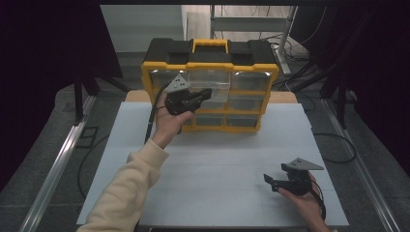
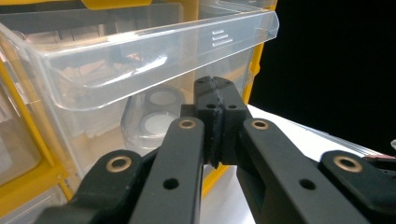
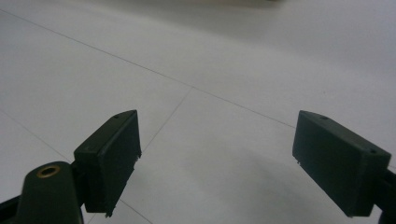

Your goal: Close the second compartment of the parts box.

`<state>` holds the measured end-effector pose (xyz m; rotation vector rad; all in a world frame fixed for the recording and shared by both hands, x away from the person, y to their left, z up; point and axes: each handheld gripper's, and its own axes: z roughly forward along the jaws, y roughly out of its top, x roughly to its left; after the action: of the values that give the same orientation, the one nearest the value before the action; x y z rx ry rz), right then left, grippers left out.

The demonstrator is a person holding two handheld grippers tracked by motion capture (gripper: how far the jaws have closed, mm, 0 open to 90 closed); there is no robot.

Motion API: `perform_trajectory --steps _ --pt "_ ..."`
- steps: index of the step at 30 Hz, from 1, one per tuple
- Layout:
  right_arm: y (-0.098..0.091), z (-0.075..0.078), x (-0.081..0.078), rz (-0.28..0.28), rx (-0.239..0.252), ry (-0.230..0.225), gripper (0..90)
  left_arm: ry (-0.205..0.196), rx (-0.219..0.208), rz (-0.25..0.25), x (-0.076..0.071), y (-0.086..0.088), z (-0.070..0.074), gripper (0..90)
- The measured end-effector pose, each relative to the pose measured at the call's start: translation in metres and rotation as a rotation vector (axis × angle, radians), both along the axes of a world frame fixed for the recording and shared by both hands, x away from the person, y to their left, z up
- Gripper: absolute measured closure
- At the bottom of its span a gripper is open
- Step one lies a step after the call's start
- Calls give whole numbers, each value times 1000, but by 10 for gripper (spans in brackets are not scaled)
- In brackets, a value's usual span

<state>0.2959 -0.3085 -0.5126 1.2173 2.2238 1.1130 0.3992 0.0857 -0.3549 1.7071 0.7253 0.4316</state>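
Right gripper (image 1: pixel 271 182) idles jaws-apart over my matte white counter (image 1: pixel 217 169); left gripper (image 1: pixel 205 94), jaws together, meets the yellow-framed organizer (image 1: pixel 211 67) at counter's far edge, its clear plastic drawer (image 2: pixel 154 51) pulled out above round lidded tubs (image 2: pixel 152 123).

No readable words, labels, brand names or numbers appear anywhere. The closest thing to a sign is three short raised lines moulded into the front lip of a clear plastic drawer (image 2: pixel 154 51), pulled partway out of the yellow and black organiser case (image 1: pixel 211 86). Those lines form no letters or digits.
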Motion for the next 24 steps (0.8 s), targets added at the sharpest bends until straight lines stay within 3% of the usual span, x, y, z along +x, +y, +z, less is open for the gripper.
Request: perform_trajectory --steps 16,24 --pt "0 1 0 -1 4 -2 155 -7 10 14 6 -1 1 884" --pt "-1 1 0 -1 5 -1 155 0 -10 19 11 -1 -1 884"
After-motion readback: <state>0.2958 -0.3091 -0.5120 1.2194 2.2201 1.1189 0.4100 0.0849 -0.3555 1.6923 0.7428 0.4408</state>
